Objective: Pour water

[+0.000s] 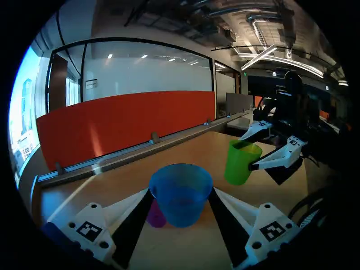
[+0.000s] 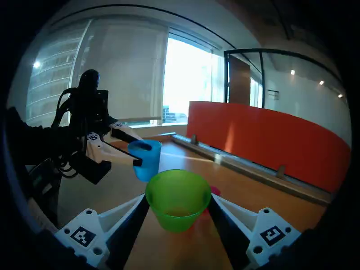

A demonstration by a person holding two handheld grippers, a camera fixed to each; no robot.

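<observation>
Office w/ wood-top table (image 1: 135,180), orange partition (image 1: 126,121) along far edge, glass wall behind, bright windows to one side.

Left gripper view: left gripper (image 1: 181,190) clamped on blue cup (image 1: 181,204), one finger pressing each side just below rim. Cup upright, mouth open toward cam. Purple cup (image 1: 156,215) low on table, partly hidden behind blue cup, lower left of it. Further off to the right: right gripper (image 1: 245,153) gripping green cup (image 1: 240,164) near rim, cup leaning slightly. Green cup well apart from blue, on the side away from the partition.

Right gripper view: same hold seen close, fingers pinching green cup from both sides, cup upright and centred. Blue cup beyond it to the left, held by left gripper, w/ dark sleeve (image 2: 36,139) and cables behind. Purple cup peeking out just right of green cup's wall.

Water level in either cup: can't tell. Cups resting on table or lifted: can't tell.
</observation>
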